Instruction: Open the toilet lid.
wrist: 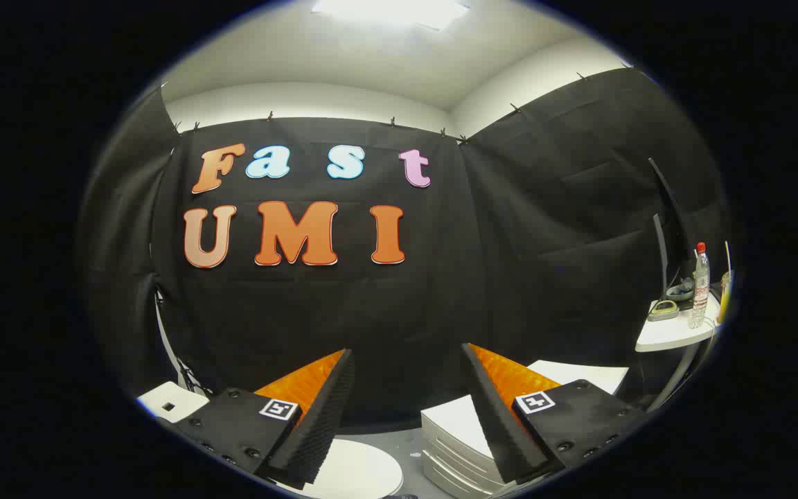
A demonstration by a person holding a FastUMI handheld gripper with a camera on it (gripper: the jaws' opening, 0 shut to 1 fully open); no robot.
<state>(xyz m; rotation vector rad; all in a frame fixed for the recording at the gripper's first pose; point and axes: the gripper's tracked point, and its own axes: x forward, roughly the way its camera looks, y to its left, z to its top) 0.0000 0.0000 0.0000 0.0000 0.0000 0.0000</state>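
My gripper (407, 360) sits nearest, its fingers spread wide with nothing between them, held high and level so I look at the booth wall rather than down. The toilet lid (361, 471) lies well below, a white rounded shape under the fingers, apparently still closed. A stack of white drawers (451, 443) stands beside it. Off right, a small table (669, 333) carries a water bottle (699, 284). I judge I must tip downward first.
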